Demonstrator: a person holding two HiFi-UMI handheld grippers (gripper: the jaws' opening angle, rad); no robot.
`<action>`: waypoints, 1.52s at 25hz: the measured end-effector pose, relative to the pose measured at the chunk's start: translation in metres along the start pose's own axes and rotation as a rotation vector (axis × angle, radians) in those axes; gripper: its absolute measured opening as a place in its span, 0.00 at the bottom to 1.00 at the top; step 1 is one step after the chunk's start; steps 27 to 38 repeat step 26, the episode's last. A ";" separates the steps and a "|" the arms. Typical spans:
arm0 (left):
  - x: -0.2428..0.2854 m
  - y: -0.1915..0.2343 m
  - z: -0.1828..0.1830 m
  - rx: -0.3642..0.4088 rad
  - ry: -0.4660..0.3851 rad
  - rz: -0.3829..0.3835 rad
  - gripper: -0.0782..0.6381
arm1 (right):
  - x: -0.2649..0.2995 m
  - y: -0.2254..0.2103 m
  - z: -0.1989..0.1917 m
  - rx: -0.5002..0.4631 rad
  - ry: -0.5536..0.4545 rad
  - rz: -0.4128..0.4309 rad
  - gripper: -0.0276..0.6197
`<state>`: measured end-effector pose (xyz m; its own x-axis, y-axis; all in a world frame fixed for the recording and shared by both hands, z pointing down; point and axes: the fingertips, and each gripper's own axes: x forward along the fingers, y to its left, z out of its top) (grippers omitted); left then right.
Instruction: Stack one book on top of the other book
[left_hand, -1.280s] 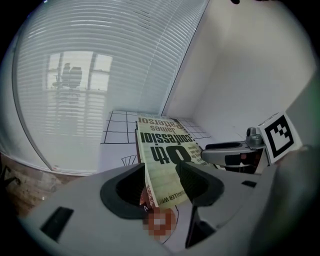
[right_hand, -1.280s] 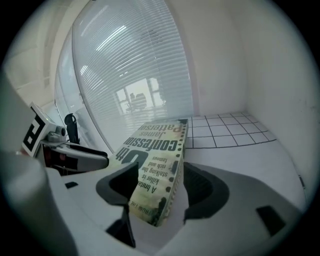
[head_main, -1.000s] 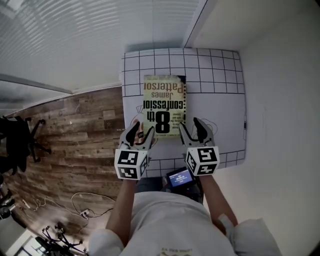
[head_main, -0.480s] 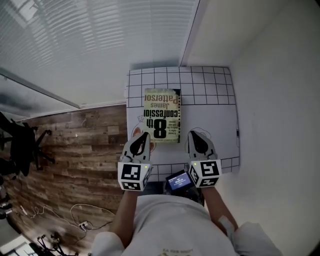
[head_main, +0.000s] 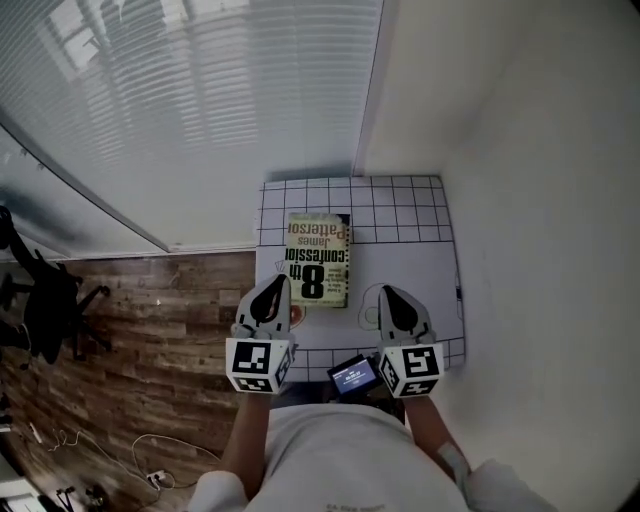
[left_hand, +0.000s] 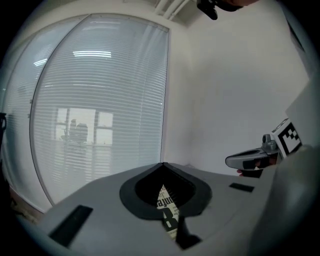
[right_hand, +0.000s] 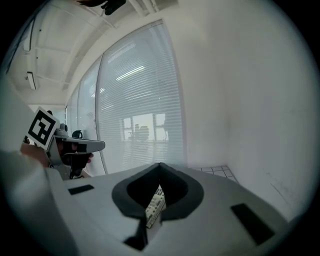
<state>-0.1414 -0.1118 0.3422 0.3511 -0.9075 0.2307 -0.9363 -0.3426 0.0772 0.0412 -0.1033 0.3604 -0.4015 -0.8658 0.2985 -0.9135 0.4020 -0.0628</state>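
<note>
book (head_main: 318, 258): cream cover, black "8" | left hand-held gripper (head_main: 273, 288) closed | right hand-held gripper (head_main: 387, 294) closed

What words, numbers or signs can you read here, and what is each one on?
"James Patterson": cover of the book, upside down in the head view.
"8" and "confession": same cover.
Small print beside the "8": too small to read.
Small screen: lit text, too blurred to read.
Marker cubes: square patterns only, no words.
</note>
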 end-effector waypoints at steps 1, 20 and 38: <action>-0.002 -0.002 0.004 0.004 -0.010 0.002 0.12 | -0.002 -0.002 0.003 -0.001 -0.008 -0.001 0.05; -0.013 -0.013 0.021 0.022 -0.056 0.047 0.12 | -0.012 -0.017 0.019 0.007 -0.064 0.017 0.05; -0.009 -0.019 0.020 0.026 -0.056 0.042 0.12 | -0.013 -0.023 0.018 0.010 -0.065 0.017 0.05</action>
